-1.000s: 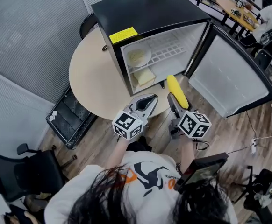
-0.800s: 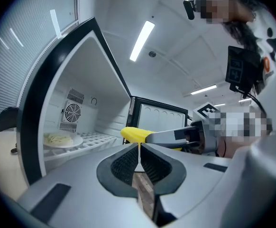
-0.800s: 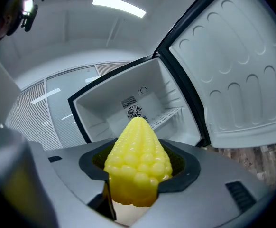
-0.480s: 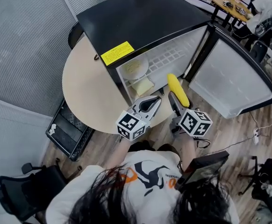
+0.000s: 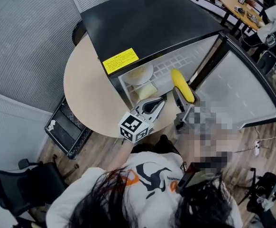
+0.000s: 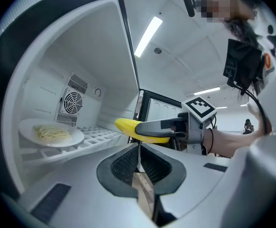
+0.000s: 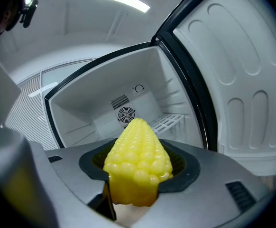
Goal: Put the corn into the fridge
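The right gripper clamps the corn facing the open fridge.

The fridge is black outside and white inside, with a yellow label on its top edge. The corn at its opening is bright yellow, and the table under it is beige.

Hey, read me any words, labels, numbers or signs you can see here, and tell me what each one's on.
Yellow sticker on the fridge top: dark print, too small to read.
Shirt graphic: small lettering, too blurred to read.
Marker cube: black-and-white square pattern only, no words.
Nothing in these pictures can be quoted.
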Demonstrator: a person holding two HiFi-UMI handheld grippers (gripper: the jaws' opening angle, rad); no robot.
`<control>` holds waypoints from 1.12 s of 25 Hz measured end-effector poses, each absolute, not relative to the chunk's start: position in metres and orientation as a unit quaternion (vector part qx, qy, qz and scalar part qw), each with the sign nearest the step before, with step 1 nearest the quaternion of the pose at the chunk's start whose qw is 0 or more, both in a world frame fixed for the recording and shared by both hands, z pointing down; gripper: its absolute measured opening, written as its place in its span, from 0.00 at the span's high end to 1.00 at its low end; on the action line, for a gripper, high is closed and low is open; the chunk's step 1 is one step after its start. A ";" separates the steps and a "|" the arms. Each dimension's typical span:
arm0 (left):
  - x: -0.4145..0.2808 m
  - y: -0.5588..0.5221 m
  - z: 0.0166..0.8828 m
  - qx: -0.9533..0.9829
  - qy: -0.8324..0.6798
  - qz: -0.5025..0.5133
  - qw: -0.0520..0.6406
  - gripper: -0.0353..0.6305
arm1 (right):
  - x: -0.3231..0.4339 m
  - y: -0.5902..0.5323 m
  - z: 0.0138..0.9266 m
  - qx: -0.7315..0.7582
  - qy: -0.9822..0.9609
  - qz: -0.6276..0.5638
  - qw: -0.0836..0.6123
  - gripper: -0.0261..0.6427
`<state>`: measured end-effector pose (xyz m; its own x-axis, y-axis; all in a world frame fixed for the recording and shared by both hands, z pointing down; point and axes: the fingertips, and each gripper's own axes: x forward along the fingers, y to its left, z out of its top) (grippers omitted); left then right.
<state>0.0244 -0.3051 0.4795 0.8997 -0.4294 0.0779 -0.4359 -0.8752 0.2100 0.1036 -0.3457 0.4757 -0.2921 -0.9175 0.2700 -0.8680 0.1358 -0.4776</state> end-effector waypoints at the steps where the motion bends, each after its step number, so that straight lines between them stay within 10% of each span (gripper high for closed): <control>1: 0.026 -0.310 0.478 0.967 -0.230 0.013 0.112 0.93 | 0.106 -0.353 0.474 -0.590 0.756 -0.281 0.041 0.58; 28: 0.033 -0.360 0.484 0.926 -0.355 0.013 0.126 0.93 | 0.120 -0.517 0.505 -0.548 0.805 -0.160 -0.158 0.58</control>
